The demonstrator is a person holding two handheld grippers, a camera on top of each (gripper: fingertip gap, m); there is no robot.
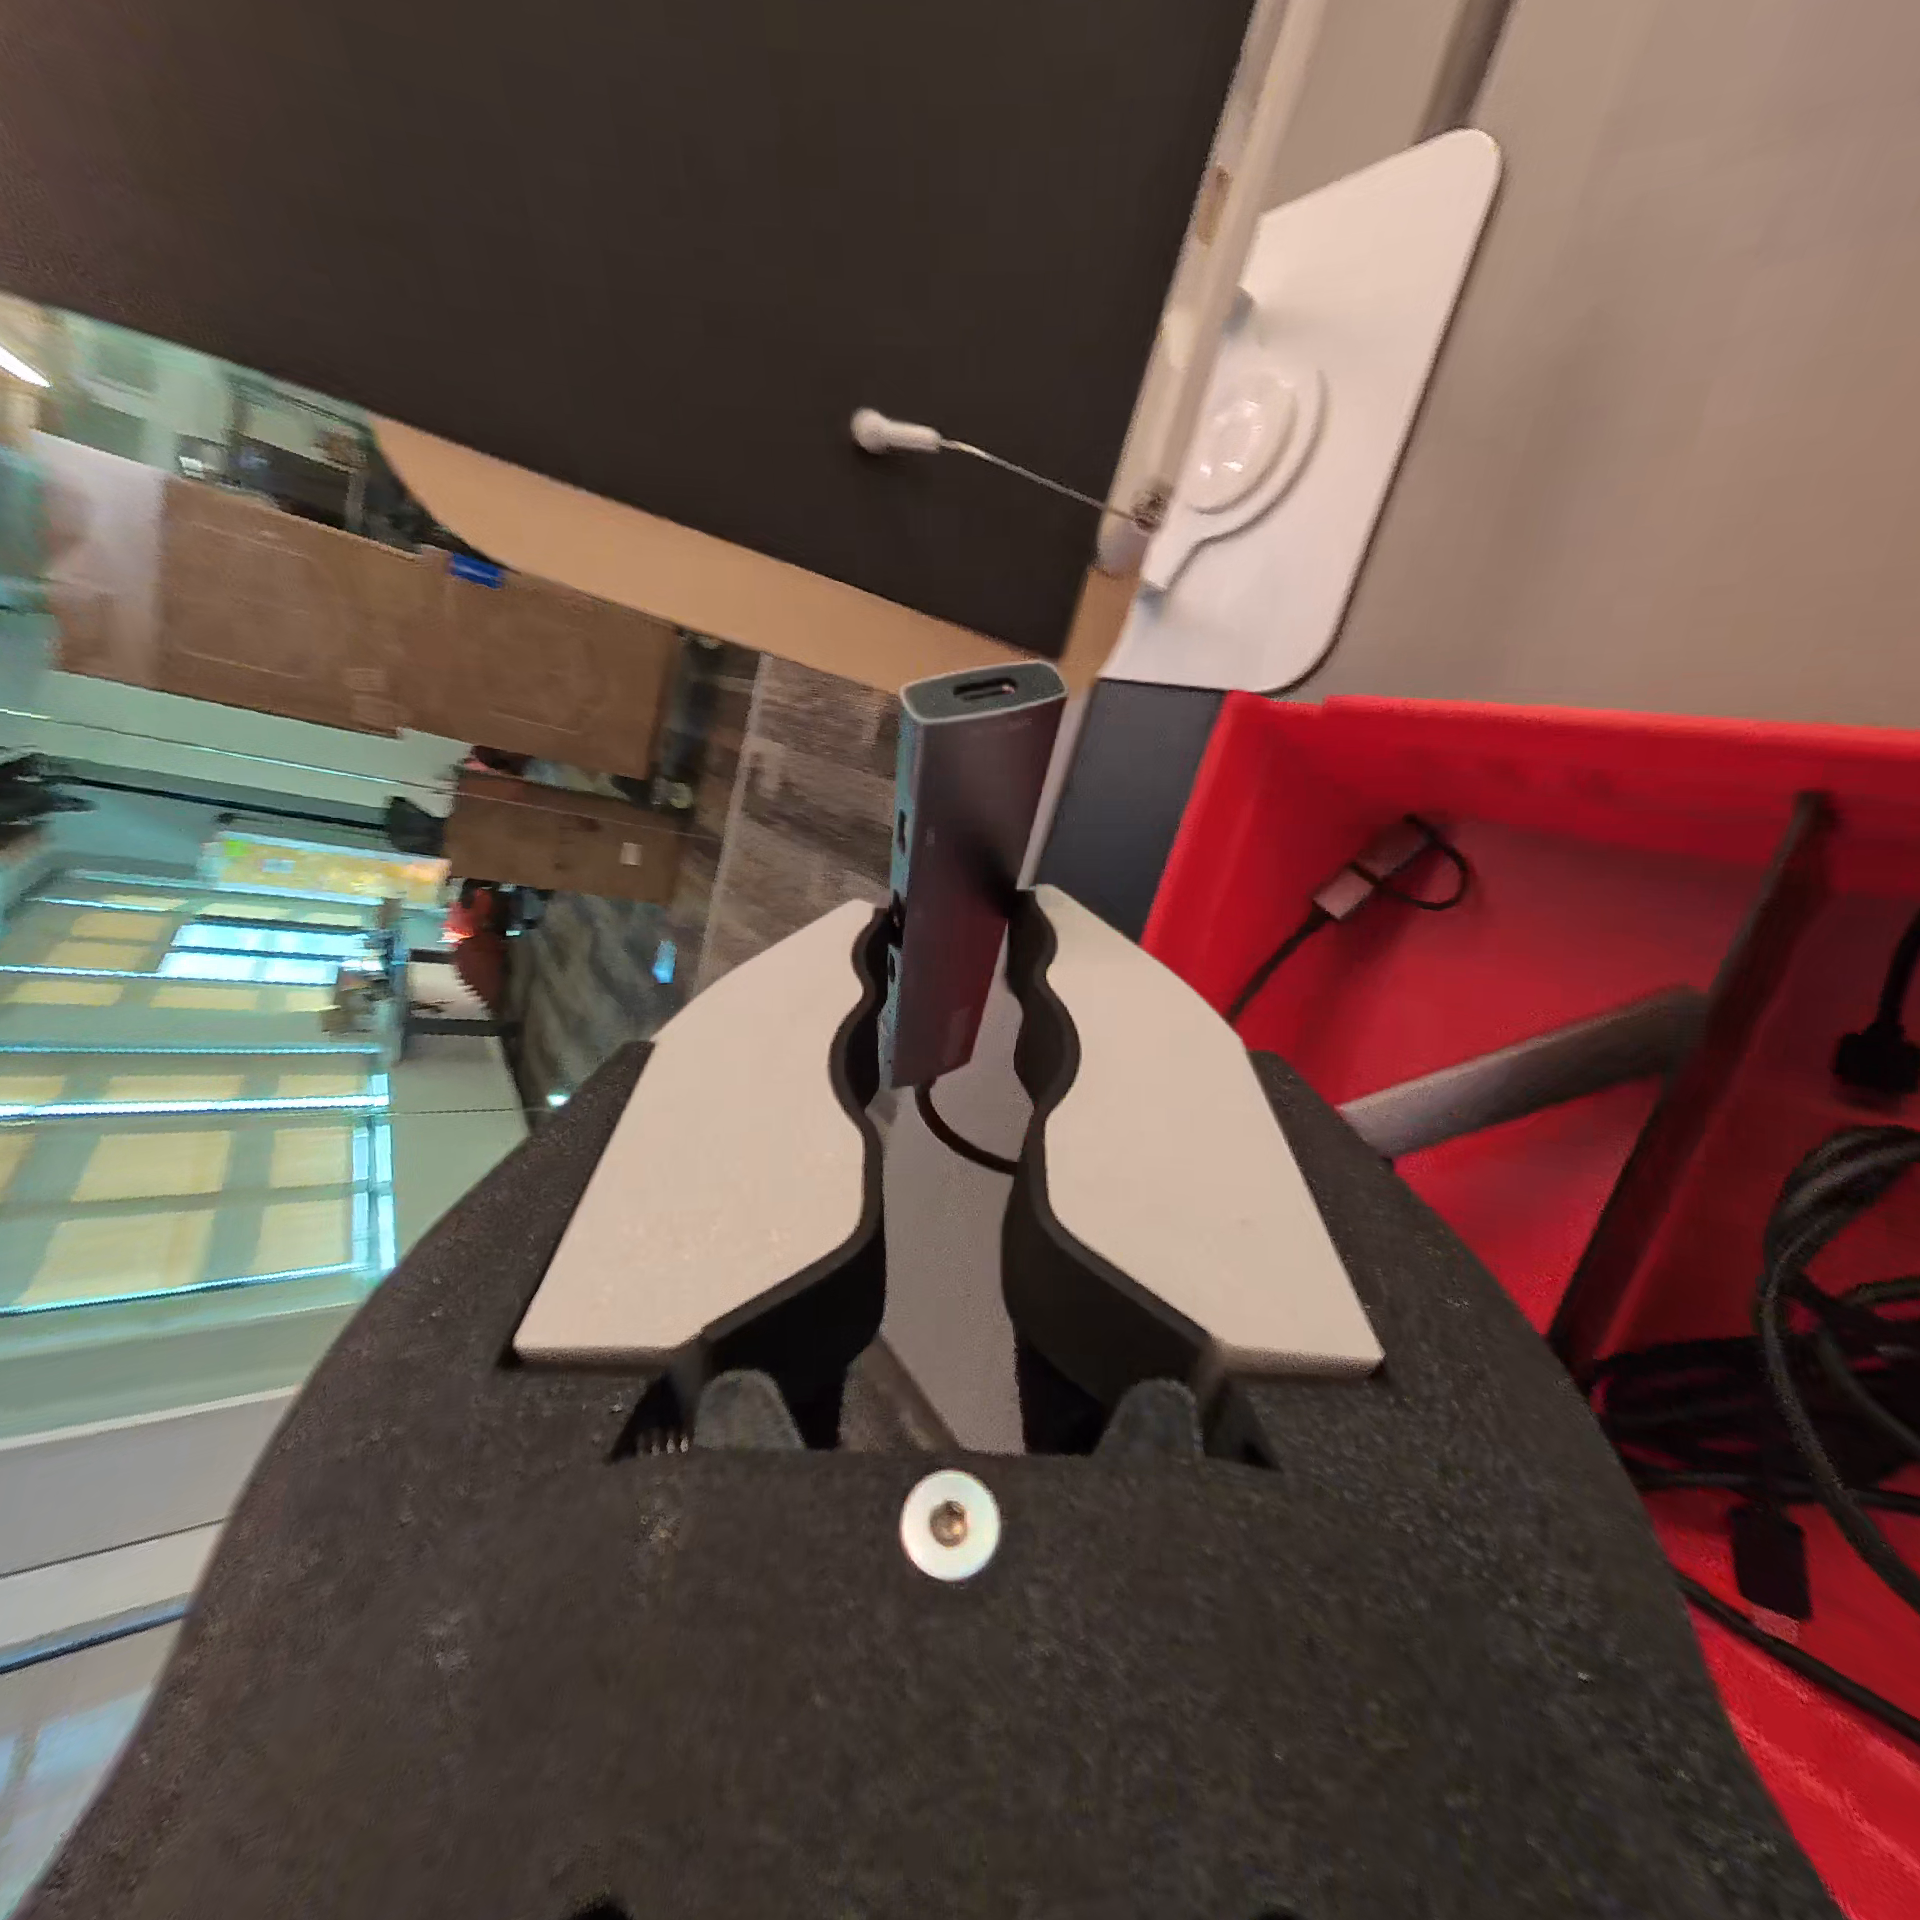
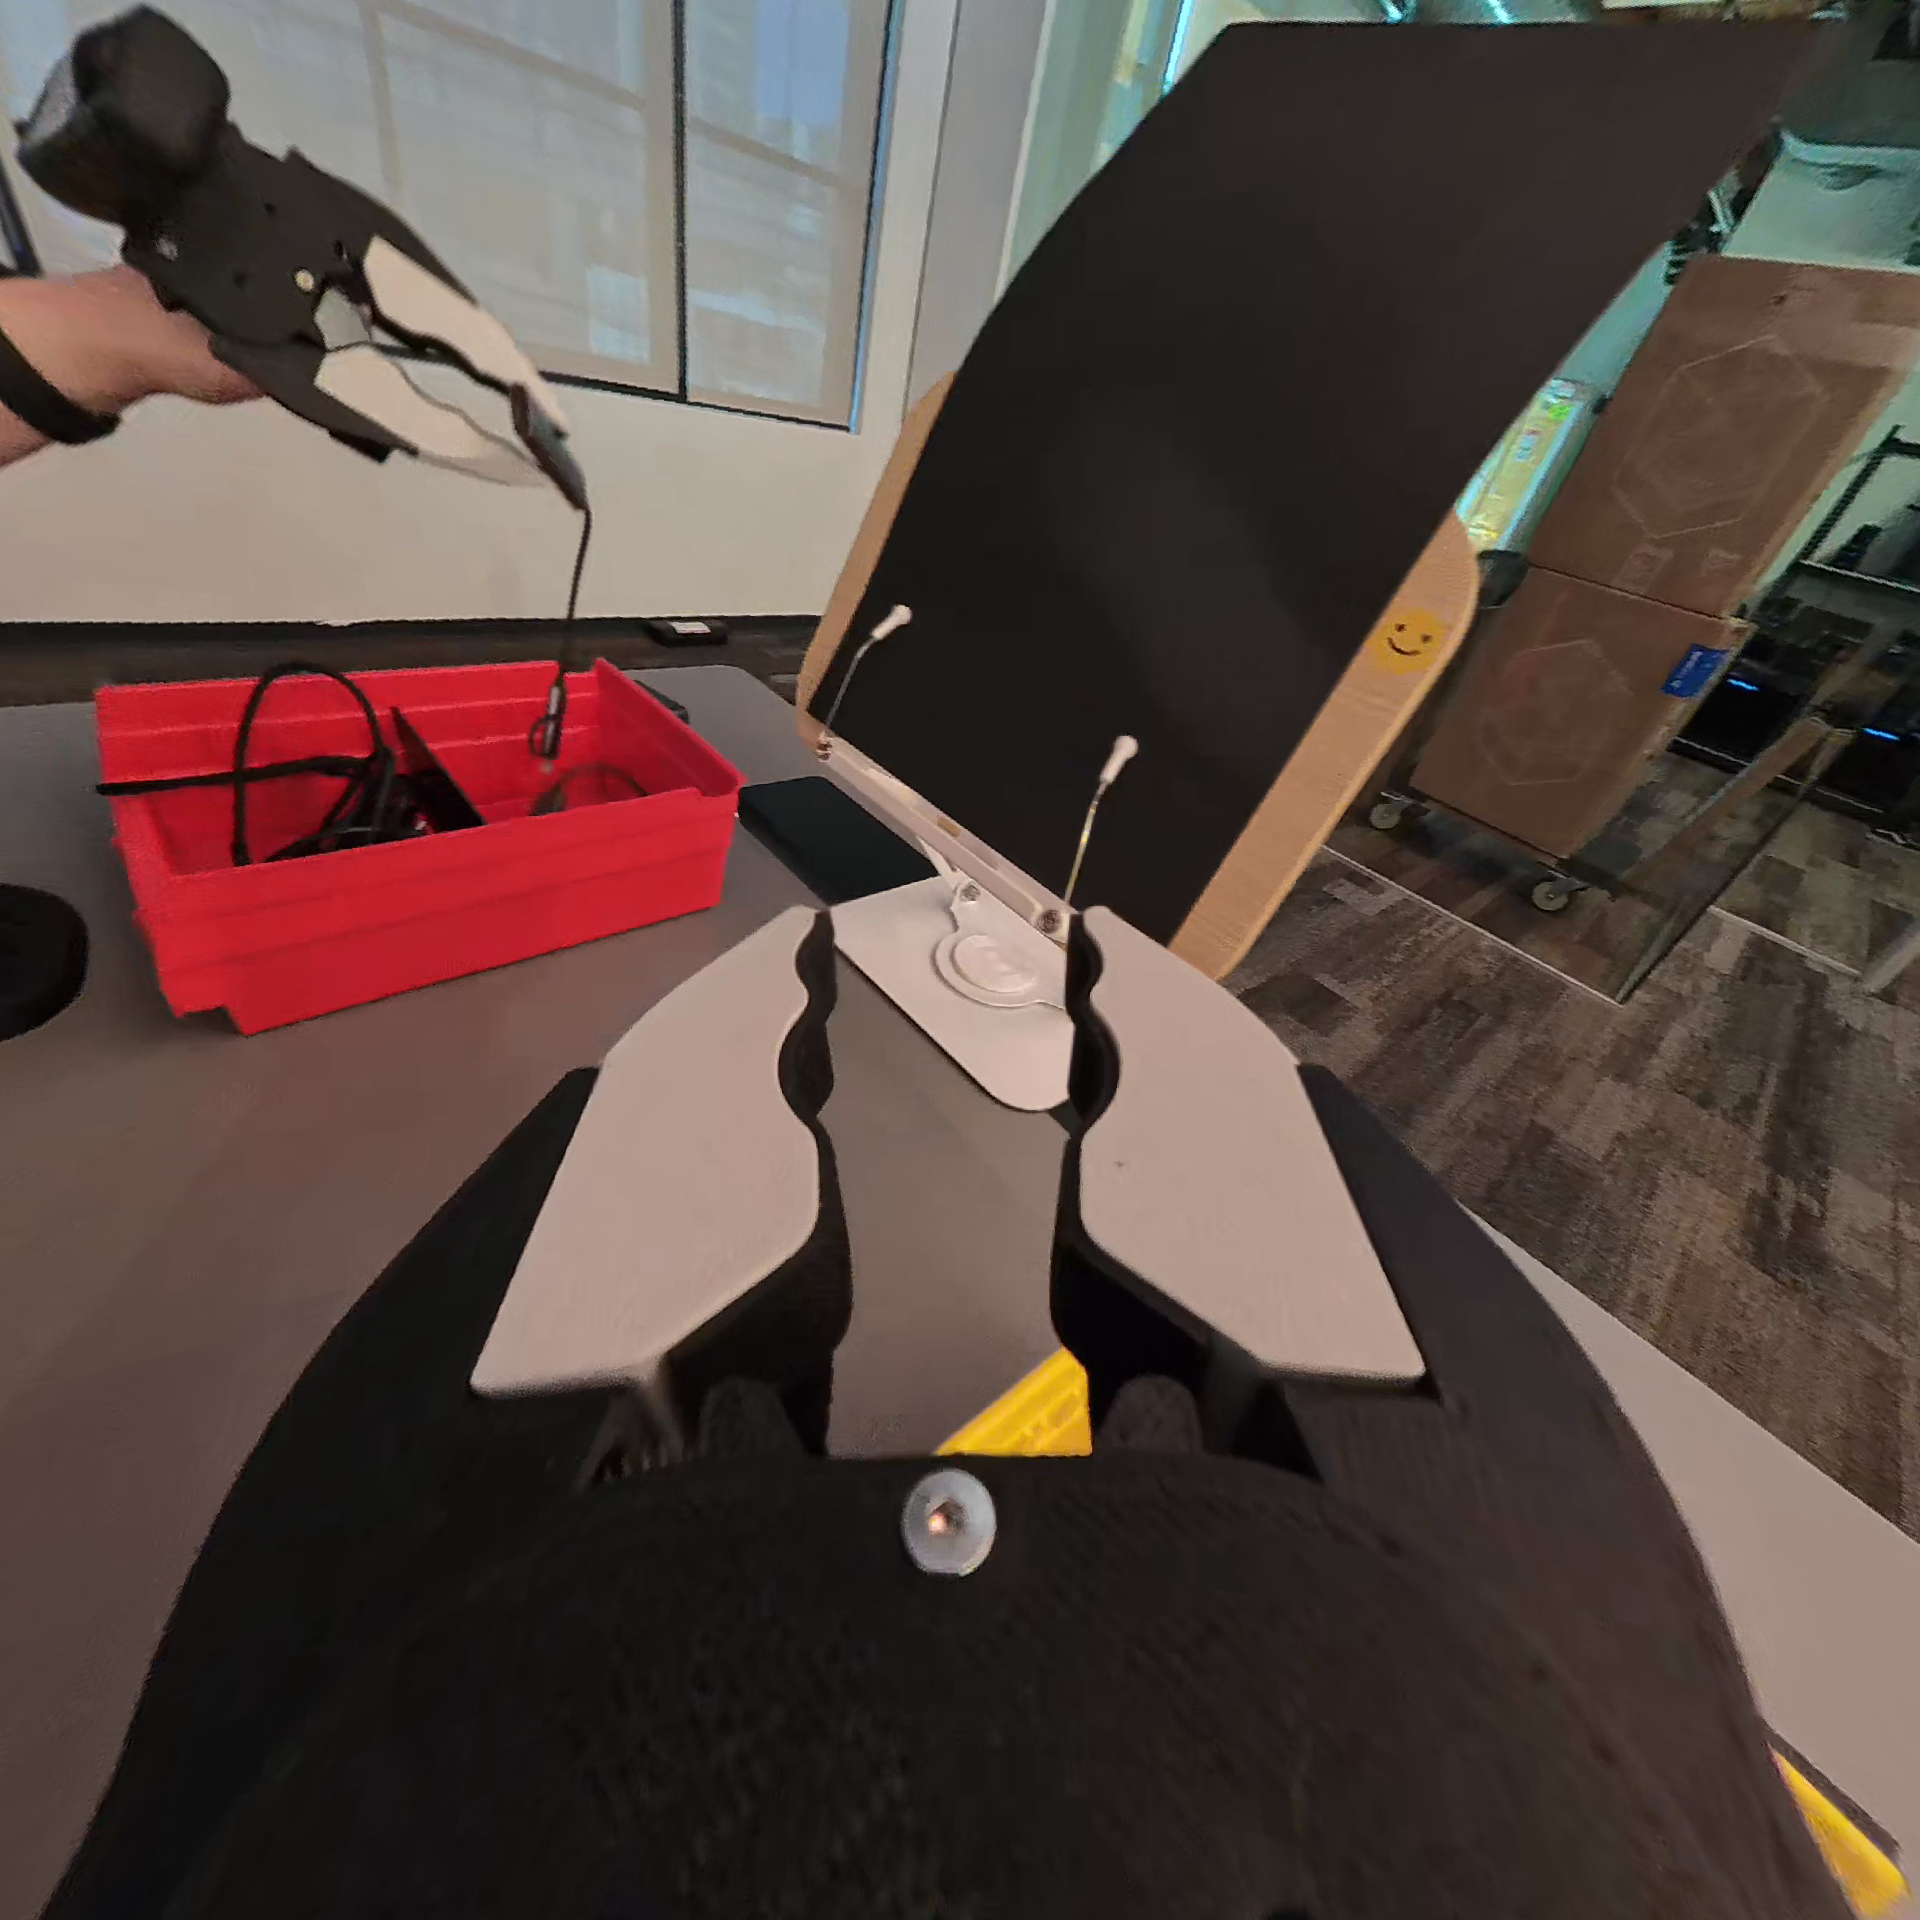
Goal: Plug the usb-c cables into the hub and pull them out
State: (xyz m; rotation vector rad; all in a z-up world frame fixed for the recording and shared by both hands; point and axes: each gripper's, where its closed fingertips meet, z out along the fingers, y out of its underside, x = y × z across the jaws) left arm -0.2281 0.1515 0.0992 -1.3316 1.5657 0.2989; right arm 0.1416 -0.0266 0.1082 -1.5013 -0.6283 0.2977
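My left gripper (image 1: 951, 920) is shut on a slim grey USB hub (image 1: 961, 831) and holds it up in the air, its end port facing outward. The hub's short black tail cable (image 1: 961, 1138) loops out behind the fingers. In the right wrist view the left gripper (image 2: 535, 421) hangs high over the red bin (image 2: 416, 914), and the hub's tail cable (image 2: 575, 582) dangles down to its plug (image 2: 551, 722). Black USB-C cables (image 1: 1849, 1299) lie coiled in the bin (image 1: 1455, 1039); they also show in the right wrist view (image 2: 312, 790). My right gripper (image 2: 948, 935) is open and empty above the grey table (image 2: 260, 1195).
A black board (image 2: 1247, 468) leans on a white stand (image 2: 987, 997) at the table's far edge. A flat black object (image 2: 831, 836) lies beside the bin. A round black thing (image 2: 31, 966) sits at the left edge. A yellow object (image 2: 1029, 1413) is under my right gripper. Cardboard boxes (image 2: 1683, 540) stand beyond. The gap from one gripper's tips to the other's is roughly 40 centimetres.
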